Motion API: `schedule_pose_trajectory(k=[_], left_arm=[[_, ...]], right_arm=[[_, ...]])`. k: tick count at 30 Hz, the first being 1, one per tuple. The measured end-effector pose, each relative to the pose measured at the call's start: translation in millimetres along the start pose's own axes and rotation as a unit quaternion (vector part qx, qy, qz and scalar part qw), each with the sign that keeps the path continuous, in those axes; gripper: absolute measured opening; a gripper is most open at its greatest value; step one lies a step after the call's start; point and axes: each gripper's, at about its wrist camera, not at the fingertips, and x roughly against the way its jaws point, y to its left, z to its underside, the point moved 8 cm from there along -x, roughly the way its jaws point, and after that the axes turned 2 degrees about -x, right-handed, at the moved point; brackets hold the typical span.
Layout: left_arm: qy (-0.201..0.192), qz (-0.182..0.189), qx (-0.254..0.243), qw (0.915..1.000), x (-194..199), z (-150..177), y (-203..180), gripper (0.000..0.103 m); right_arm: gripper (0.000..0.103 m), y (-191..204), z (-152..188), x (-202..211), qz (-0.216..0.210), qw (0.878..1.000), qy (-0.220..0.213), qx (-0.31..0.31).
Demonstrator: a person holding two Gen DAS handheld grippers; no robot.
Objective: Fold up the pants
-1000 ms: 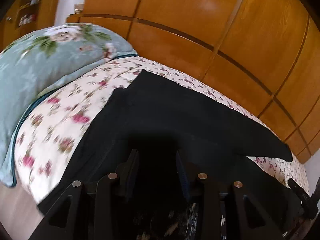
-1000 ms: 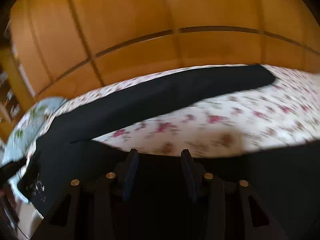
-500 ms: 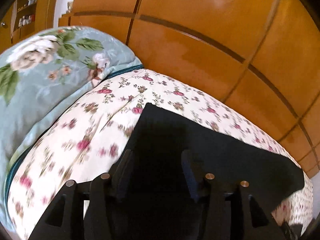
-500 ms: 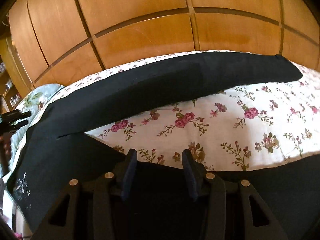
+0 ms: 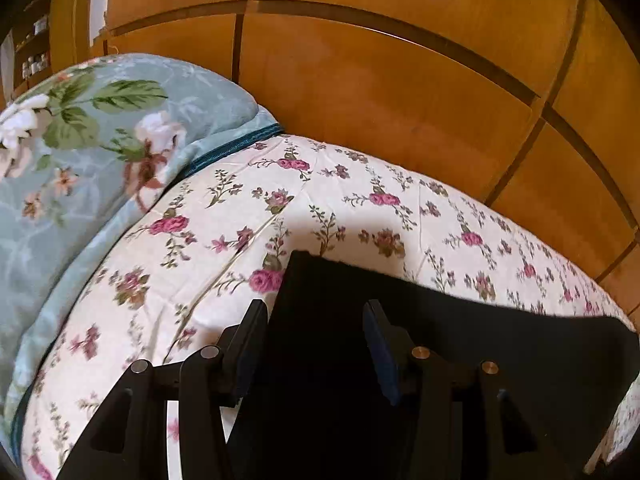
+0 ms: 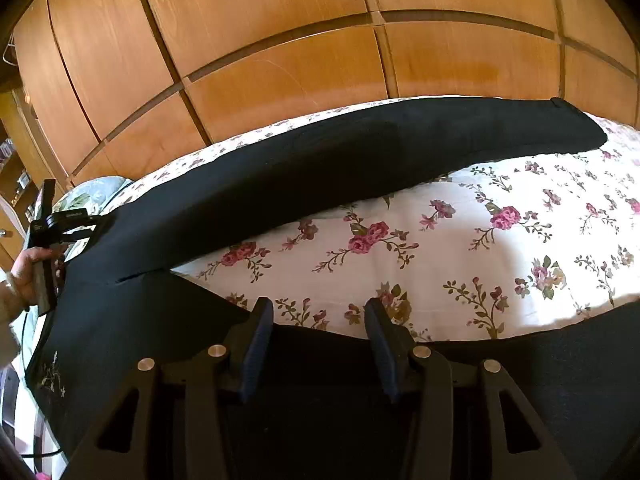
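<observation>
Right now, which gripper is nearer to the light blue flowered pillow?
Left. The left gripper is at the pants' end beside the pillow. The right gripper is farther along the pants; there the pillow looks far.

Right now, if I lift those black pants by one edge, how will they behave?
Probably floppy: the black pants lie flat, following the curve of the flowered bedspread. The long leg would likely trail and sag. The matte cloth doesn't look slippery, so it may drag rather than slide.
</observation>
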Motion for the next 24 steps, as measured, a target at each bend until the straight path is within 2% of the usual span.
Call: schedule_pose_trajectory(k=[2,7,9,11,14,16,19,24], left_arm=[[0.011,0.003,0.007,0.9999,-10.0,1.3,0.9,0.050],[-0.004,0.000,0.003,1.0000,-13.9,0.8,-1.5,0.050],[-0.006,-0.006,0.000,1.0000,-13.3,1.7,-2.1,0.044],[-0.009,-0.011,-0.006,0.9999,-12.8,2.4,-3.9,0.030],[-0.012,-0.022,-0.025,0.9994,-9.5,2.7,-9.1,0.017],[-0.015,-0.033,-0.044,0.9984,-2.8,2.6,-15.1,0.011],[-0.039,-0.042,-0.060,0.9966,16.6,1.6,-23.1,0.010],[-0.067,-0.009,-0.037,0.9970,58.3,7.2,-28.4,0.009]], right_arm=[[0.048,-0.5,0.2,0.1,-0.001,1.000,0.000,-0.001],[0.048,-0.4,0.2,0.8,-0.001,1.000,0.000,-0.003],[0.048,-0.5,0.2,0.7,-0.001,1.000,-0.001,-0.002],[0.048,-0.4,0.4,0.9,0.000,1.000,-0.001,-0.002],[0.048,-0.8,0.4,0.5,0.000,1.000,-0.001,-0.002],[0.048,-0.1,0.4,-0.5,0.005,1.000,0.000,0.001],[0.048,0.7,0.0,-1.7,0.008,1.000,0.000,0.003],[0.048,0.1,-0.6,-1.7,0.003,1.000,-0.002,0.000]])
